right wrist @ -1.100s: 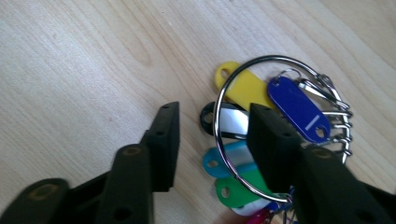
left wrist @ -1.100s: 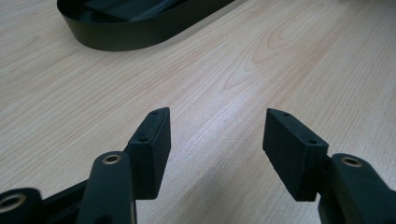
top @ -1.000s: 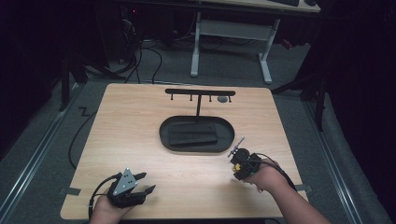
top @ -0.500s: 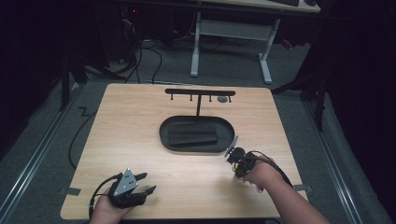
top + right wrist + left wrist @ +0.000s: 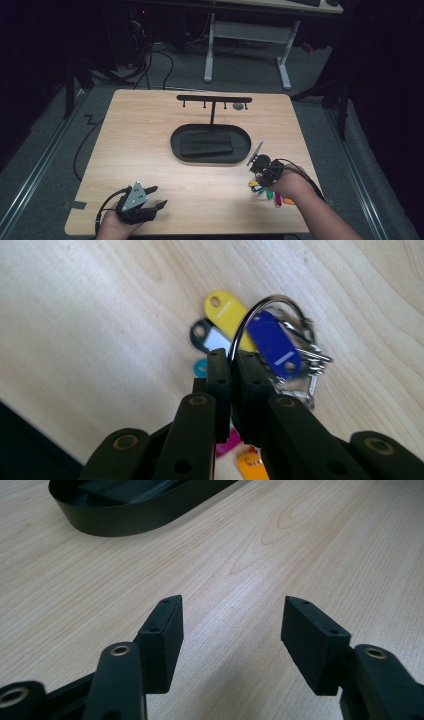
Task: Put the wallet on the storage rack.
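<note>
A steel key ring (image 5: 261,307) carries keys and several coloured tags, among them a blue tag (image 5: 272,342) and a yellow tag (image 5: 226,311). My right gripper (image 5: 231,362) is shut on the ring's wire; its jaws have just been closing on it. From above, the bunch of tags (image 5: 268,194) hangs under the right gripper (image 5: 257,181) near the table's front right. At the front left, my left gripper (image 5: 154,197) is open, with bare wood between its jaws (image 5: 232,615).
A black oval tray (image 5: 175,145) holding a flat black block sits mid-table, its wall (image 5: 125,522) ahead of the left gripper. Behind the tray stands a black T-shaped hook rack (image 5: 214,99). Bare wood lies between the two hands.
The right gripper's jaws have closed and it has risen slightly, and the coloured tags now show beneath it. The left gripper has stayed put.
</note>
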`<state>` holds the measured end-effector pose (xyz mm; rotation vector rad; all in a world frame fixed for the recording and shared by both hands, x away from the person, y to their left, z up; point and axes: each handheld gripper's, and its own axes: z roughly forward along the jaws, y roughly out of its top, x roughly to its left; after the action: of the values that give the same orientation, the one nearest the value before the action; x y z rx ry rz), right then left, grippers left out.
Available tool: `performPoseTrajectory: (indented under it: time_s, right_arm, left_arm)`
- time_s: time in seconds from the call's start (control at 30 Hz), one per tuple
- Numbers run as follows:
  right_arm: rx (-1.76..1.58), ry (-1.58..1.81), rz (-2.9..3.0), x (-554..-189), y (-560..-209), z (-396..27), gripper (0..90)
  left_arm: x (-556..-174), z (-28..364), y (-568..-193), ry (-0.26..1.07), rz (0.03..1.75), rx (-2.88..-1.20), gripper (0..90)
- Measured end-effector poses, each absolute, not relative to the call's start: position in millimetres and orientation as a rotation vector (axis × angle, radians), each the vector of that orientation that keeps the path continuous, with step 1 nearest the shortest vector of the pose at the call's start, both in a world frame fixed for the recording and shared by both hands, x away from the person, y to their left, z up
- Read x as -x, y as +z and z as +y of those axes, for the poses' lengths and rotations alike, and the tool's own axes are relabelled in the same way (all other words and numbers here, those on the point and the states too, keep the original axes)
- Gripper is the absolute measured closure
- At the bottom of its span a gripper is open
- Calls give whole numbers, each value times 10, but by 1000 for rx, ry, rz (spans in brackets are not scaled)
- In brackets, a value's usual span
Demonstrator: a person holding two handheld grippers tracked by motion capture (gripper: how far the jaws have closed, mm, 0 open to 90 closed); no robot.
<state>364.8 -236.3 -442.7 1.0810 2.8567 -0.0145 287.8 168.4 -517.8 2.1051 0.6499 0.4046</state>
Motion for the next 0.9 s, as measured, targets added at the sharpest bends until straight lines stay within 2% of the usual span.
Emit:
performPoseTrajectory:
  time_s: [0.47, 0.9]
  right_arm:
    - [-1076, 65, 2848, -3510, -3889, -2555, 877]
    - [-1089, 59, 2832, -3411, -3430, -2661, 880]
  left_arm:
    - [-2840, 1609, -5175, 430, 560, -2105, 431]
    - [-2837, 1617, -5165, 442, 554, -2102, 432]
